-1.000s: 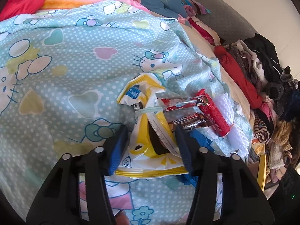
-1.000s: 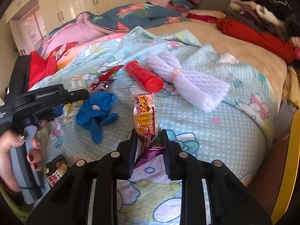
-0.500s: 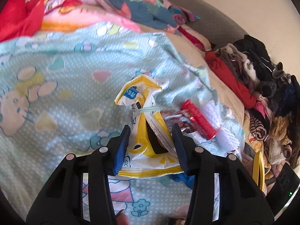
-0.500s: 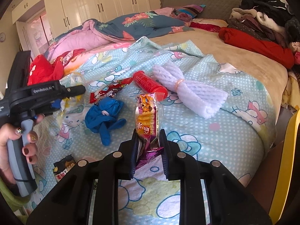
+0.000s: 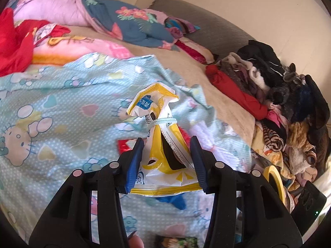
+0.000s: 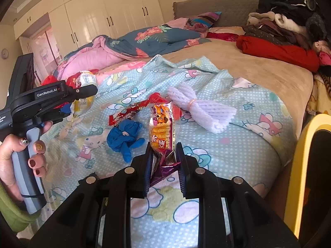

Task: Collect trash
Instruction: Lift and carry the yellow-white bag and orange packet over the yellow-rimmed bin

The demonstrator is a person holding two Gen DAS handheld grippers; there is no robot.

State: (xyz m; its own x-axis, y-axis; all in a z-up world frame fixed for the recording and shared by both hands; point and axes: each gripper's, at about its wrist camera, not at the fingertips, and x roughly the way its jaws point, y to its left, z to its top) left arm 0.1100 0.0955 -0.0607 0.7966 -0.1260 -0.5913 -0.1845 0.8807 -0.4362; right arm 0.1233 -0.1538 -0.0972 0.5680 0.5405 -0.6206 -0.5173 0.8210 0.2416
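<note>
My left gripper is shut on a yellow and white snack bag tied with a pale band, held above the blue Hello Kitty blanket. My right gripper is shut on an orange and purple snack packet, held upright above the blanket. In the right wrist view the left gripper is at the left with its bag. On the blanket lie a crumpled blue glove, a red wrapper, a red tube and a white foam net.
A yellow-rimmed bin stands at the right by the bed's edge and shows in the left wrist view. A clothes pile fills the bed's right side. Pink and blue quilts lie at the back. A small dark packet lies near me.
My left gripper has lifted the yellow bag up off the blanket. My right gripper has raised the orange packet a little and stays shut on it.
</note>
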